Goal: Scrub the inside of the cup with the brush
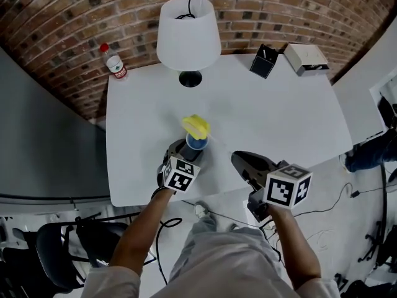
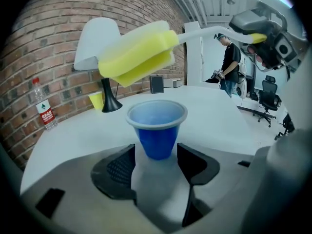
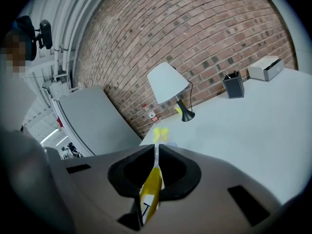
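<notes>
A small blue plastic cup (image 2: pixel 157 126) stands upright on the big white table (image 1: pixel 279 117), near the front edge. It is right in front of the person. The cup looks empty inside.

The left gripper (image 2: pixel 156 154) is low by the table. Its two black jaws are spread wide. The bottom of the cup sits between the jaw tips. There is a thin gap on one side, so the jaws do not seem to squeeze the cup.

The right gripper (image 3: pixel 156 152) has its jaws pressed together on the brush. It pinches the yellow handle (image 3: pixel 151 191) of the brush. A thin white stick (image 2: pixel 204 32) runs from the handle to the brush's fat yellow sponge head (image 2: pixel 139 52). The sponge head hangs in the air just over the mouth of the cup. It is tilted and it is not inside the cup.

At the back of the table stands a lamp with a white shade and a black foot (image 1: pixel 188 33). A clear plastic bottle with a red cap (image 1: pixel 115 64) is at the back left corner. A small black box with pens (image 1: pixel 264 61) and a white box (image 1: pixel 305 58) sit at the back right. A red brick wall (image 1: pixel 74 17) is behind the table.
</notes>
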### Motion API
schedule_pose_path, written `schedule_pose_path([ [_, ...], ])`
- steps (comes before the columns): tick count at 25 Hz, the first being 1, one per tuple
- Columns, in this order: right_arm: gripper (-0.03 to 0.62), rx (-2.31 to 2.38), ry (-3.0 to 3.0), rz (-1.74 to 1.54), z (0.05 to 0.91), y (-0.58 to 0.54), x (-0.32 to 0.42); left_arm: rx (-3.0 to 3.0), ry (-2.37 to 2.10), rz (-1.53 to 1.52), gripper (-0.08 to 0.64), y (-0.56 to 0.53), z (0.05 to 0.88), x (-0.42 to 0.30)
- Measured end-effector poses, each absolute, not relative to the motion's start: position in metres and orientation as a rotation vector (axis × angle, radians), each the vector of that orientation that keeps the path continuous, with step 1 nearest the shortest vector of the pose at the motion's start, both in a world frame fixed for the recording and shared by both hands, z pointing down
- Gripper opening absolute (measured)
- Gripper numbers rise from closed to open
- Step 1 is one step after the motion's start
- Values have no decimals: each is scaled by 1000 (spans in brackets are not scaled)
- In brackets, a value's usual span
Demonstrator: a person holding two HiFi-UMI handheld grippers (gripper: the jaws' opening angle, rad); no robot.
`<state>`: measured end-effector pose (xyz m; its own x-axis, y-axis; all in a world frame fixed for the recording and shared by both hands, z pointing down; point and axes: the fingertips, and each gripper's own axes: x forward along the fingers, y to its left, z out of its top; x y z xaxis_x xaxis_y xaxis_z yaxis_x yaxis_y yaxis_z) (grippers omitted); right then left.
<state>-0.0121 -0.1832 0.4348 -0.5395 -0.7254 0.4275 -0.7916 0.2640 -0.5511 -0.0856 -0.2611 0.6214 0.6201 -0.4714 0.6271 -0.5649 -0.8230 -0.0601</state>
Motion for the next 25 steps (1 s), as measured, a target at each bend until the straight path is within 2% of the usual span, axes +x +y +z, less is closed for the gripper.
schedule_pose_path([
  [6,26,1418,-2463,1125,442,-178,-6,2623,-976,934,258,-256,615,-96],
  [14,26,1372,-2538,888,431,-156,2,2511,-1182,813,253,-226,566,-109],
  [15,26,1364,-2539,849,429,-153,3,2506,-1207,793,227,-223,559,-108],
  [20,26,1324,-2550,698,424,-138,5,2504,-1301,719,196,-197,528,-98],
  [23,26,1306,-2557,591,418,-130,4,2508,-1354,647,125,-180,507,-89],
  [25,26,1290,-2568,524,414,-124,1,2512,-1380,605,106,-167,496,-85],
])
